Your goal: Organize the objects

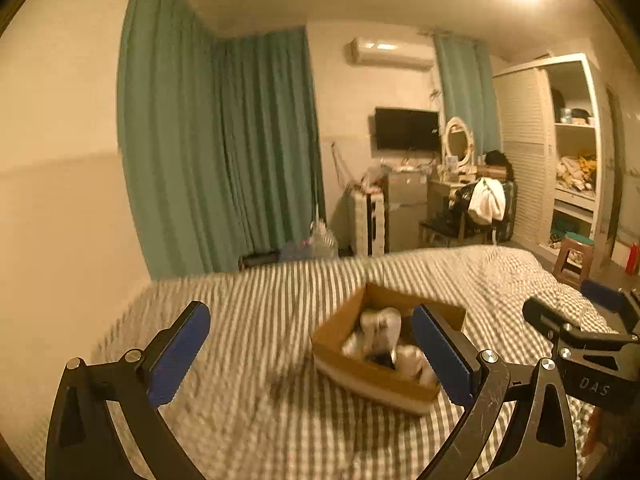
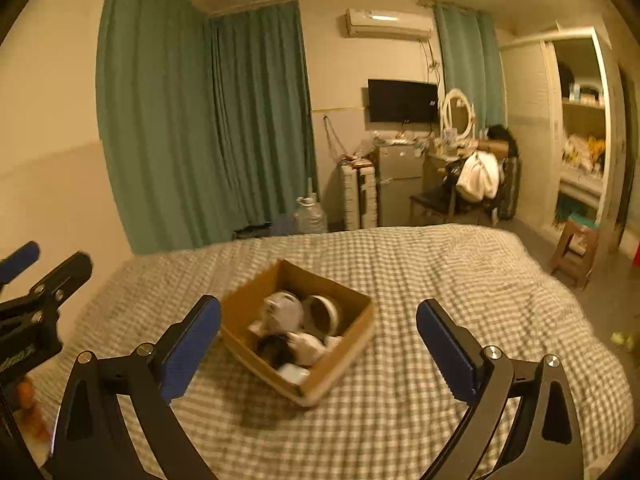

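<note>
An open cardboard box (image 1: pixel 352 376) (image 2: pixel 244 312) sits on the checked bed cover (image 1: pixel 260 420) (image 2: pixel 420 380). It holds several white and dark items (image 1: pixel 380 332) (image 2: pixel 288 312), blurred. My left gripper (image 1: pixel 312 354) is open and empty, raised above the bed, with the box just ahead between its blue pads. My right gripper (image 2: pixel 320 350) is open and empty, raised above the bed with the box just ahead of it. The right gripper also shows at the right edge of the left wrist view (image 1: pixel 580 320), and the left gripper at the left edge of the right wrist view (image 2: pixel 36 280).
Green curtains (image 2: pixel 208 120) hang behind the bed. A water jug (image 2: pixel 310 216) stands on the floor beyond the bed's far edge. A cluttered dresser with chair (image 2: pixel 472 184), an open wardrobe (image 2: pixel 580 140) and a stool (image 2: pixel 572 252) stand at the far right.
</note>
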Available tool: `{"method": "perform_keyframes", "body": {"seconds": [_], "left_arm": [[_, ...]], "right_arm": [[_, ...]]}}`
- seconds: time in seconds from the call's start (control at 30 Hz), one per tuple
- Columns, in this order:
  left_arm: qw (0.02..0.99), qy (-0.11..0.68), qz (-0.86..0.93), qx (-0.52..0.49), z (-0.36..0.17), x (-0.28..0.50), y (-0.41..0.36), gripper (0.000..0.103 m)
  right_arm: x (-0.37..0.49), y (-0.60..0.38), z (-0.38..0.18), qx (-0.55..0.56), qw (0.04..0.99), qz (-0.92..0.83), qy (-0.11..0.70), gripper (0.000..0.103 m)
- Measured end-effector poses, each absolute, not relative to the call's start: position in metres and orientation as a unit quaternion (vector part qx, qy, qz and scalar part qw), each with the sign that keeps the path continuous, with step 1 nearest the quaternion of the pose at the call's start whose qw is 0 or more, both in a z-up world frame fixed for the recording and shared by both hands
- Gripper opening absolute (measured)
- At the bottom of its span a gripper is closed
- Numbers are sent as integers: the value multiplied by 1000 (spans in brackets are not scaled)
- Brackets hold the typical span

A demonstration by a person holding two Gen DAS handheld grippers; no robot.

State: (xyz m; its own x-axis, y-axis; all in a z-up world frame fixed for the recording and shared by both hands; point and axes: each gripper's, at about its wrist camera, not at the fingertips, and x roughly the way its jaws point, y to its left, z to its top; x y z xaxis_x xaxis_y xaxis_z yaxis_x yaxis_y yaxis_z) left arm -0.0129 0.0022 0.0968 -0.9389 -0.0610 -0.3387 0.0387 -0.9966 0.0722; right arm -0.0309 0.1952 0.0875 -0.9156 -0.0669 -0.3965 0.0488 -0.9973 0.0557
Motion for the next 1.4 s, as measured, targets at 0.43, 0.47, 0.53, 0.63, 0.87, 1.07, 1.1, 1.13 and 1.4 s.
{"method": "perform_keyframes", "body": {"seconds": [0.43,0.47,0.53,0.63,0.87,1.07,1.1,1.13,1.4], "left_arm": [[77,-2,-969,236,-7,-38,14,103],[82,0,-969,232,-10,-36,14,103],[86,-1,-970,226,-15,-34,18,103],[90,-10,-971,220,-22,-26,23,103],[92,0,-971,222,-18,-10,18,103],[90,6,-972,217,-11,0,14,103],[88,1,-972,217,-11,0,15,103],[85,-2,-972,218,-11,0,16,103],[83,-9,-972,219,-10,-1,20,103]], "right_arm": [[-50,214,-9,244,52,-968,-25,100],[-50,216,-16,246,52,-968,-23,100],[-45,217,-24,239,51,-970,-20,100],[-42,215,-32,236,51,-970,-17,100],[-32,201,-28,223,45,-974,18,100],[-26,196,-21,217,42,-975,23,100],[-25,196,-20,216,42,-975,25,100],[-24,196,-19,214,41,-976,26,100],[-25,195,-20,221,37,-974,24,100]]}}
